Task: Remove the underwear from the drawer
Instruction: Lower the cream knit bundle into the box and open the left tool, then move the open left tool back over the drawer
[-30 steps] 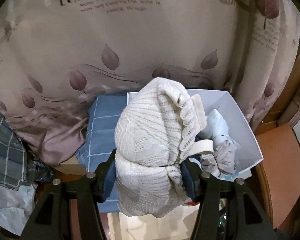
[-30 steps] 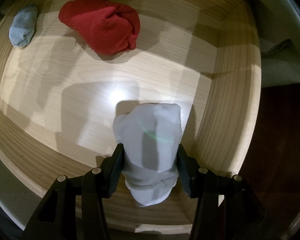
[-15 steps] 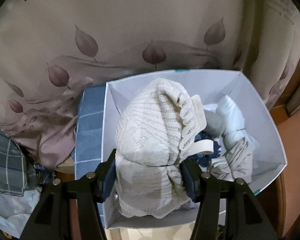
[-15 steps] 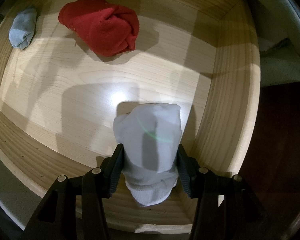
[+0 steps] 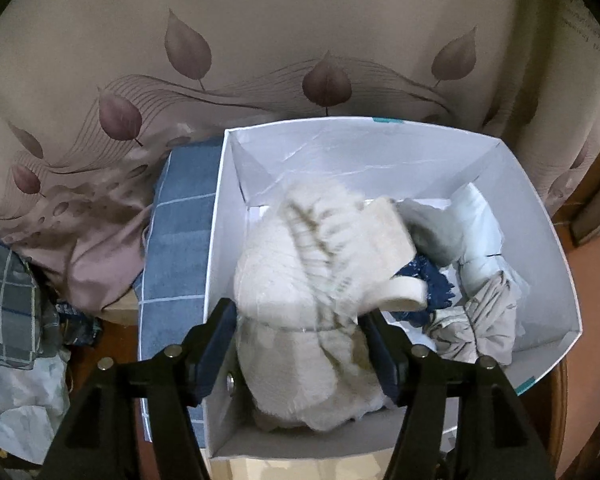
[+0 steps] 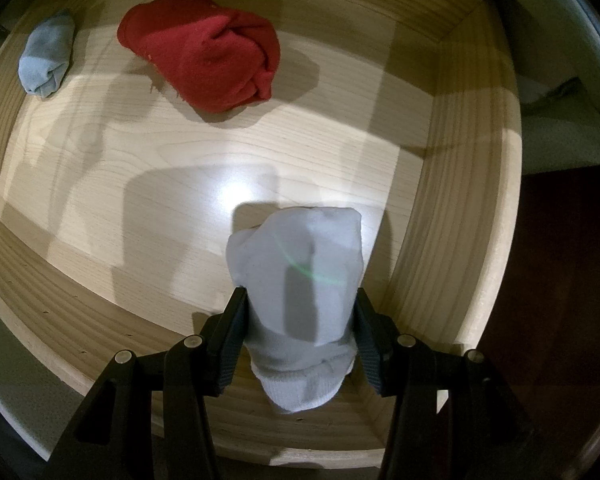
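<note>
**Cream lace piece over the white box, pale sock roll gripped in the drawer**

In the left wrist view, the left claw [image 5: 300, 344] hangs over a white box [image 5: 540, 240] that fills the centre and right of the frame. Its jaws have just been opening, and the cream lace underwear [image 5: 312, 280] sits between them, blurred, with a visible gap at the left pad; the right pad looks close to the fabric, though contact there cannot be made out. Pale garments [image 5: 480, 264] and a dark blue lace piece [image 5: 428, 284] lie in the box's right half. A blue checked cloth [image 5: 180, 248] lies against the box's left wall, and a leaf-patterned curtain [image 5: 260, 60] covers the upper frame.

In the right wrist view, the right claw [image 6: 300, 340] pinches a rolled pale grey sock bundle [image 6: 300, 280] at lower centre, both pads pressing its sides, above the floor of the wooden drawer [image 6: 460, 200]. A red bundle [image 6: 204, 64] lies at upper centre of the drawer floor and a small light blue roll [image 6: 46, 60] in the upper left corner.
</note>
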A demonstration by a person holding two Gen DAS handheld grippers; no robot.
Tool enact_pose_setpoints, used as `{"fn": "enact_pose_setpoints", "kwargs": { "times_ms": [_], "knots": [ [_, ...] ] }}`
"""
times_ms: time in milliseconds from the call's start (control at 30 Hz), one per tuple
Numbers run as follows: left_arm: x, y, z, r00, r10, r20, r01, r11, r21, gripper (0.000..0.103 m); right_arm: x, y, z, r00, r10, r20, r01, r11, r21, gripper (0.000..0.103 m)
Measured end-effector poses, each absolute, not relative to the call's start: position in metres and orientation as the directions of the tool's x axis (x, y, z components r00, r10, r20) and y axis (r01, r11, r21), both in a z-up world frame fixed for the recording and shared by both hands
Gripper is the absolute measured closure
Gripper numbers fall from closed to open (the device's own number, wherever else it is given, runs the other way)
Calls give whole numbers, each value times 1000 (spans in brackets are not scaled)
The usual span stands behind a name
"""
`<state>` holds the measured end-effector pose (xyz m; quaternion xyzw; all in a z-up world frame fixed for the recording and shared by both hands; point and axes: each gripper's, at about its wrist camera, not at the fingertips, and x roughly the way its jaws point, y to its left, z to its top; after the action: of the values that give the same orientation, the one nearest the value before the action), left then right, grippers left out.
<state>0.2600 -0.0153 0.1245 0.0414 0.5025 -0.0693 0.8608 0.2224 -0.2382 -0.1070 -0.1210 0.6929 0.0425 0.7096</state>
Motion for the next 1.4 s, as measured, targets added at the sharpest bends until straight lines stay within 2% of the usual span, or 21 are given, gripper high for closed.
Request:
{"fn": "enact_pose_setpoints", "kwargs": {
  "times_ms": [200,433,633,933,1167,1400],
  "knots": [
    [252,-9,153,514,-138,-847,167,984,-59,36,223,-238,-107,35,-110,-993,-227,967,-115,55],
    [215,-1,185,556,-134,-820,203,979,-22,36,222,-237,-107,31,-115,-993,-228,966,-119,55],
    [178,12,184,540,-76,-838,238,969,65,36,223,-237,-107,23,-124,-992,-233,964,-125,55],
    [128,41,127,460,-22,-888,216,972,88,36,224,-239,-105,15,-134,-991,-236,963,-134,55],
    [107,55,65,401,-13,-916,108,994,34,36,225,-238,-101,14,-136,-991,-233,963,-135,55],
    [95,57,1,357,59,-932,33,997,76,36,226,-243,-95,17,-133,-991,-223,966,-134,55]
  ]
}}
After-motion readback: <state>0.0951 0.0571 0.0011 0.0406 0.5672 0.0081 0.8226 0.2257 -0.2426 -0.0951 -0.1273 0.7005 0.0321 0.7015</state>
